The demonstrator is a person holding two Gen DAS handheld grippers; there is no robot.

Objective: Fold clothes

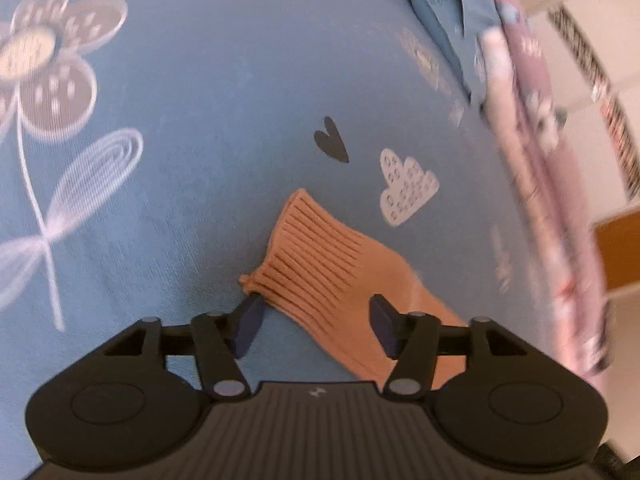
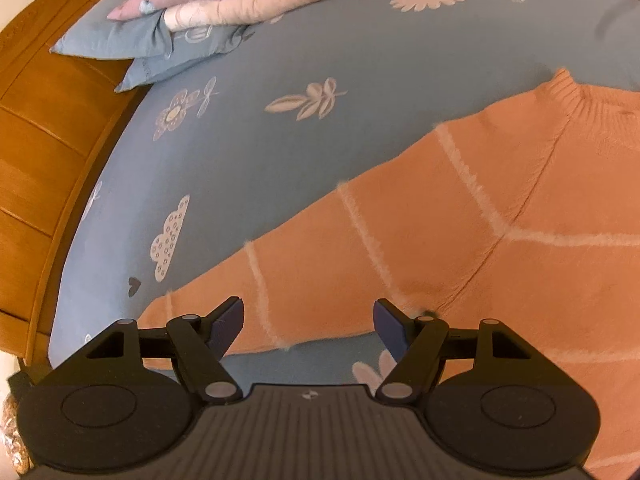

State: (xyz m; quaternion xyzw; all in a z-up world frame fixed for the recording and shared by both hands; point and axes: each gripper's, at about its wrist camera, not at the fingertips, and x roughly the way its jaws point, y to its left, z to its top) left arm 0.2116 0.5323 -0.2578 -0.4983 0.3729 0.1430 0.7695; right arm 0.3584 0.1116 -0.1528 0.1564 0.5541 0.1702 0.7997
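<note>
Sweater point(image 2: 460, 216), orange with pale thin stripes, lay spread flat on the blue patterned bed sheet point(image 2: 280, 152), and by my reading no fold had yet been made: the body was open and one sleeve stretched out full length. In the right wrist view that sleeve ran from the lower left, where its cuff lay, up and to the right to the shoulder, with the ribbed collar point(image 2: 576, 92) pointing to the far right. In the left wrist view the ribbed cuff point(image 1: 312, 256) pointed to the far left, its long axis slanting down to the near right.

Left gripper point(image 1: 316, 322) stood open astride the cuff, its pads not pressing it, so it held nothing. Right gripper point(image 2: 308, 322) was wide open over the sleeve's near edge, also empty. Folding the sleeves inward and the body over seemed all still to do.
</note>
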